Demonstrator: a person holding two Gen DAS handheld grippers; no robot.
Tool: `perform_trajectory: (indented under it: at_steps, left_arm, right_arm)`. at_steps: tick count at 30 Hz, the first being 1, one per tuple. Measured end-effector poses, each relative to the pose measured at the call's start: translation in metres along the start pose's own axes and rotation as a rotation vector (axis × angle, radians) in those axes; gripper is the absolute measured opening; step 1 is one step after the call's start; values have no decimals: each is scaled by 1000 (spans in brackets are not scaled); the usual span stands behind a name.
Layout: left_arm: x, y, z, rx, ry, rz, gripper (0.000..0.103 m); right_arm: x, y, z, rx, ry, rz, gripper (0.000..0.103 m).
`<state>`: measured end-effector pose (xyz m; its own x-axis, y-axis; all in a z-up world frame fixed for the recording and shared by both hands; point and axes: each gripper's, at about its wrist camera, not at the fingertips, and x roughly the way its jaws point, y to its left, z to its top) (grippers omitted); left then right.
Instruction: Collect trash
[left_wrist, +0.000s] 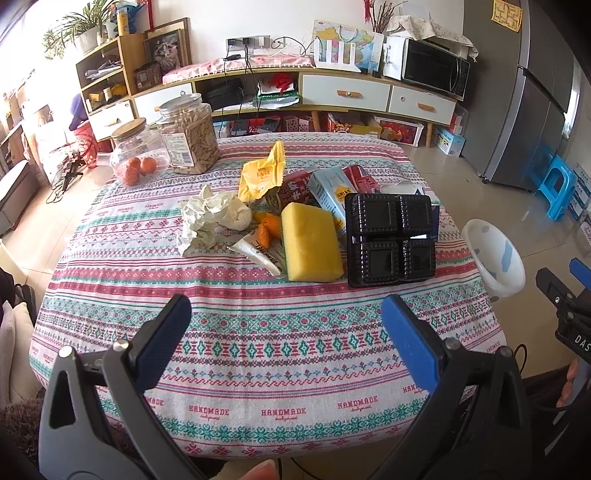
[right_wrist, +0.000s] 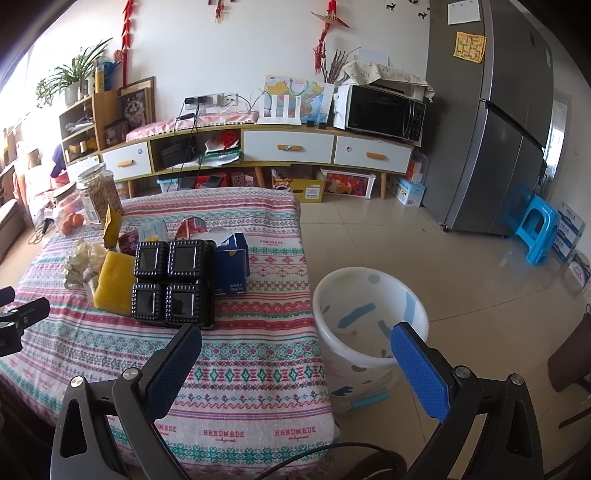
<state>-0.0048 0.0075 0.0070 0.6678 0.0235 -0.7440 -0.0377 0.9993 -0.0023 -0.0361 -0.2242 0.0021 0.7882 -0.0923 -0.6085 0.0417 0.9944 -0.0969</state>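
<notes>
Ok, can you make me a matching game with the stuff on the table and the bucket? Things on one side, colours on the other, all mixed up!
Things:
1. sponge
2. plastic tray
3. bucket
4. crumpled paper

Colours:
A. black
B. white with coloured spots and dashes
C. yellow
D. cream white

Pairs: 1-C, 2-A, 3-B, 4-D

The bucket stands on the floor beside the table; the other three lie on the tablecloth.
</notes>
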Motion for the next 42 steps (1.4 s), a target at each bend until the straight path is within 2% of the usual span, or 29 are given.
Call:
perform_trajectory:
  at_steps: [9, 12, 15, 21, 27, 29, 33, 37, 39, 41, 42]
  left_arm:
    - [-1, 13, 10, -11, 9, -43, 102]
    - [4, 18, 16, 17, 21, -3, 102]
    - [18, 29, 28, 21, 66, 17, 102]
    - [54, 52, 57, -12, 171, -33, 102]
    - [82, 50, 92, -36, 162, -83, 99]
    - [96, 46, 100, -37, 163, -102, 93]
    - [127, 41, 103, -43, 182, -115, 70]
    - [150, 39, 108, -74, 219, -147, 52]
    - [155, 36, 111, -67, 211, -139, 48]
    - [160, 34, 113, -58, 209, -128, 39]
    - [162, 34, 113, -54, 209, -125, 29]
  right_arm:
    - [-2, -5, 8, 8, -6, 23, 103]
    - [2, -12, 19, 17, 34, 53, 103]
    - [6, -16, 33, 9, 66, 82, 103]
    - [29, -11, 67, -48, 151, 119, 103]
    - [70, 7, 100, -55, 225, 169, 103]
    - [87, 11, 106, -47, 251, 188, 103]
    - [120, 13, 107, -26, 290, 202, 103]
    - [159, 12, 105, 1, 394, 231, 103]
    - [176, 12, 109, 26, 421, 258, 103]
    - [192, 11, 112, 60, 444, 267, 103]
    - [199, 11, 114, 76, 457, 271, 103]
